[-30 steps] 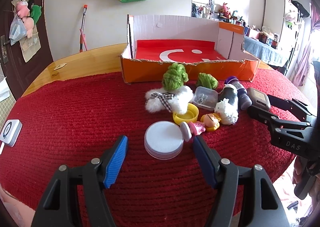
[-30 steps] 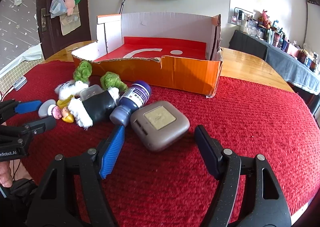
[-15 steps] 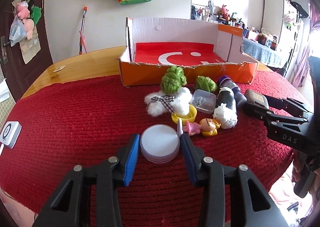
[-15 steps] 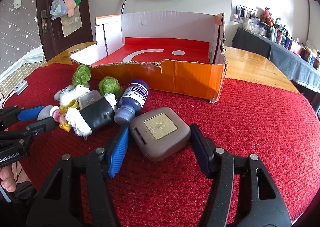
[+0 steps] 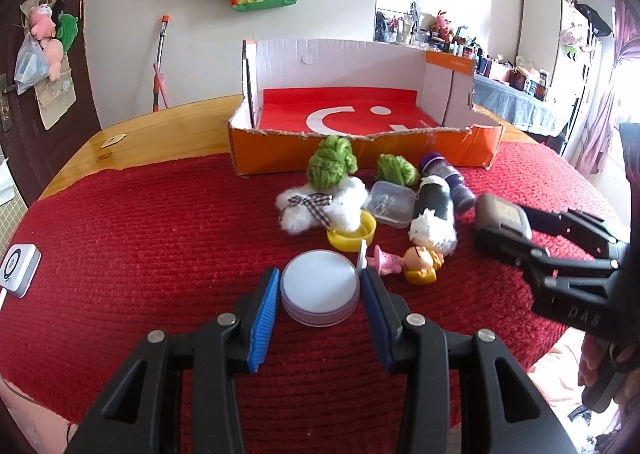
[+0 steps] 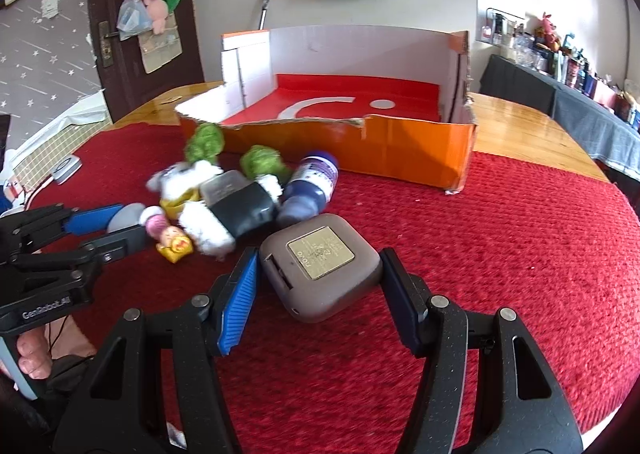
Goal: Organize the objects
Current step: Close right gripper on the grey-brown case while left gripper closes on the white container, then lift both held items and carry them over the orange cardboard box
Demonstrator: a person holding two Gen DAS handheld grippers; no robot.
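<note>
Both pairs of jaws have drawn in since a second ago. Left wrist view: the left gripper (image 5: 320,290) is clamped on the white round lid (image 5: 319,288); the little doll (image 5: 404,263) at two o'clock touches one jaw and could be dragged.

Right wrist view: the right gripper (image 6: 318,282) pinches the brown square case (image 6: 320,266) corner-on; it may twist free before reaching the cardboard box (image 6: 400,152) at twelve.
</note>
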